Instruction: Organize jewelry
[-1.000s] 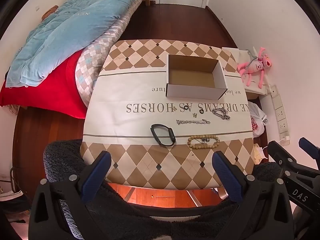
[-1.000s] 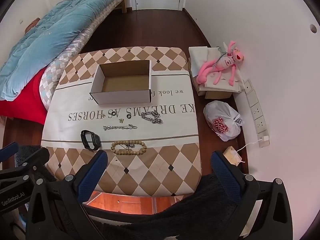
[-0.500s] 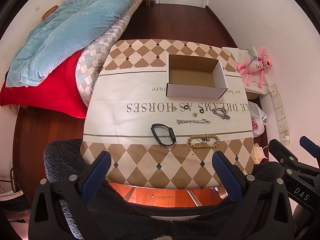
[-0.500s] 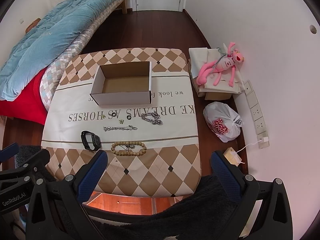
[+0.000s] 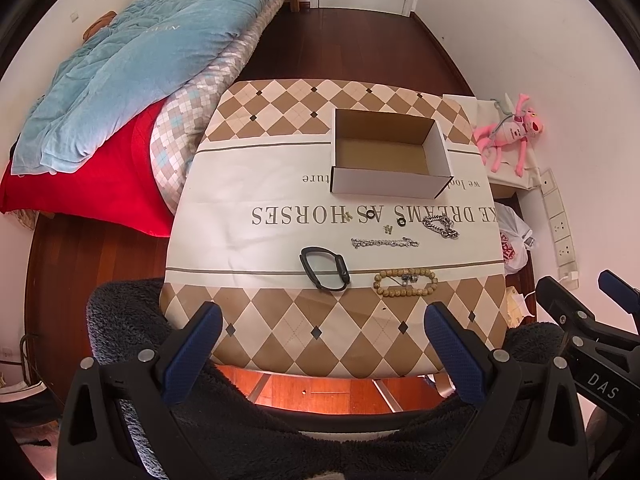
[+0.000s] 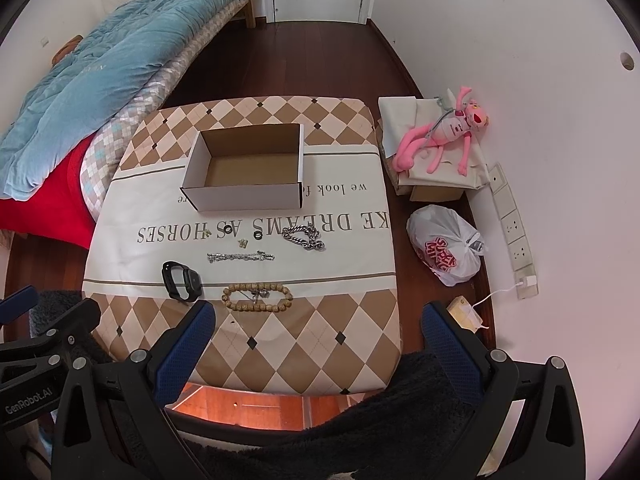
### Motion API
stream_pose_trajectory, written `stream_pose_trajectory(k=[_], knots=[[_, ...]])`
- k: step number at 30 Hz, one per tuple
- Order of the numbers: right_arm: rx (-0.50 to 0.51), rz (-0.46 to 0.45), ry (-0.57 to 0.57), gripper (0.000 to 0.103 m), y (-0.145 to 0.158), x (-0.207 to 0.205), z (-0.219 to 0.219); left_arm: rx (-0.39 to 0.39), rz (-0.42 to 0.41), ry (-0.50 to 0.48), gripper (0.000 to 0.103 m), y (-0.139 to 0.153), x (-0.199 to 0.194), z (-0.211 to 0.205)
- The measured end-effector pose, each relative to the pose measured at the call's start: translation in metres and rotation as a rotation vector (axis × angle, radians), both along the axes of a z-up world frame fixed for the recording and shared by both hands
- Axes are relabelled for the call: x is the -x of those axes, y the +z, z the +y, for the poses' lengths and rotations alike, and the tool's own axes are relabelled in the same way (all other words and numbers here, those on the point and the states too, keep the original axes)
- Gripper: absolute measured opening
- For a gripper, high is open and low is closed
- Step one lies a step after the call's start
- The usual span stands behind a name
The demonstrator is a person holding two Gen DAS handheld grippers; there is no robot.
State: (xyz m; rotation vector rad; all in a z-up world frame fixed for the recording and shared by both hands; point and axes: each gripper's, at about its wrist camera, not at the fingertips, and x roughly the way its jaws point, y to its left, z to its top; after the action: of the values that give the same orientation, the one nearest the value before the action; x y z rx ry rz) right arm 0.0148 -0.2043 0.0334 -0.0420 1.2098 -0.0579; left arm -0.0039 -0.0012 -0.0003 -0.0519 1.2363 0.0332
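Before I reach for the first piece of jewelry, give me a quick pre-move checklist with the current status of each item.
1. Left gripper open, holding nothing: ok.
2. Right gripper open, holding nothing: ok.
3. Cardboard box open-topped, nothing visible inside: ok.
4. Wooden bead bracelet nearest the table's front edge, unobstructed: ok.
5. Black wristband apart from the bead bracelet: ok.
6. Small charm inside the bead loop, tangled or loose: cannot tell.
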Motion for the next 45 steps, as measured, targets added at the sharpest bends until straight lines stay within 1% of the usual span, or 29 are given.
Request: stream_pose_trajectory(k=[12, 17, 21, 26, 30, 32, 45], knots=[[-0.002, 0.004, 0.001, 0.103, -0.0006, 0.0001, -0.0004, 0.001, 0.0, 0.0, 0.103, -0.0003, 0.0, 0.0001], [-0.001, 0.0, 0.002, 0.103, -0.0054, 0.0027, 0.0, 0.001, 0.0, 0.0, 0.103, 0.0002, 0.0001, -0.0003], [-0.001, 0.001, 0.002, 0.103, 0.0006, 0.001, 0.0008, 0.001, 0.0, -0.001, 0.103, 0.0004, 0.0002, -0.0006], [0.001, 0.0, 0.002, 0.103, -0.0031, 0.003, 0.0017, 0.0, 0.0, 0.0, 0.103, 0.0006, -0.0004, -0.0013], [0.003, 0.0, 0.002, 0.103, 0.0014, 0.0006, 0.0008, 0.001, 0.0, -0.001, 0.103, 0.0014, -0.0005, -0.0029], [0.0, 0.0, 0.002, 0.103, -0.0026, 0.0027, 0.0011, 0.003, 0.001, 0.0, 0.103, 0.0019, -0.0003, -0.003], [0.002, -0.001, 0.0, 0.103, 0.001, 0.0013, 0.0014, 0.001, 0.001, -0.002, 0.103, 0.0017, -0.0015, -0.0065]])
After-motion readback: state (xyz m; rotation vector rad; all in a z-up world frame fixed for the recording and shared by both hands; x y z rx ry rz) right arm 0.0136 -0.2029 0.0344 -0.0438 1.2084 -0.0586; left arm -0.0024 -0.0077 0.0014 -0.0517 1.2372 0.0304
